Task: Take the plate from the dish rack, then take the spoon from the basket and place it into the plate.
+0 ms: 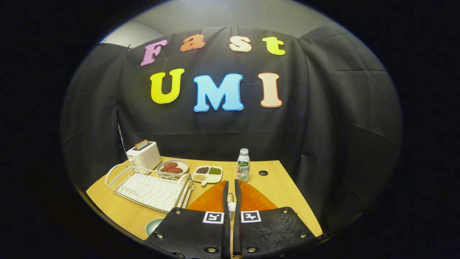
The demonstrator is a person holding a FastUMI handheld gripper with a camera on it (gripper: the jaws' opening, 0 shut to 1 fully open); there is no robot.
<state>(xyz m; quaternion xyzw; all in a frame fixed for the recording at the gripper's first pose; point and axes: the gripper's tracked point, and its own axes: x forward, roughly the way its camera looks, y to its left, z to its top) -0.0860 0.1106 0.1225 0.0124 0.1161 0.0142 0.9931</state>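
Wire dish rack on the table looks empty, a plate perhaps already beside it, while the jaws are nearly closed on a small item, possibly the spoon.

This is a staged kitchen corner in a recording booth: black cloth hangs as wall behind a light wooden table. Near the table's far left corner stand a white toaster and a white wire dish rack; a small plastic bottle stands near the far edge.
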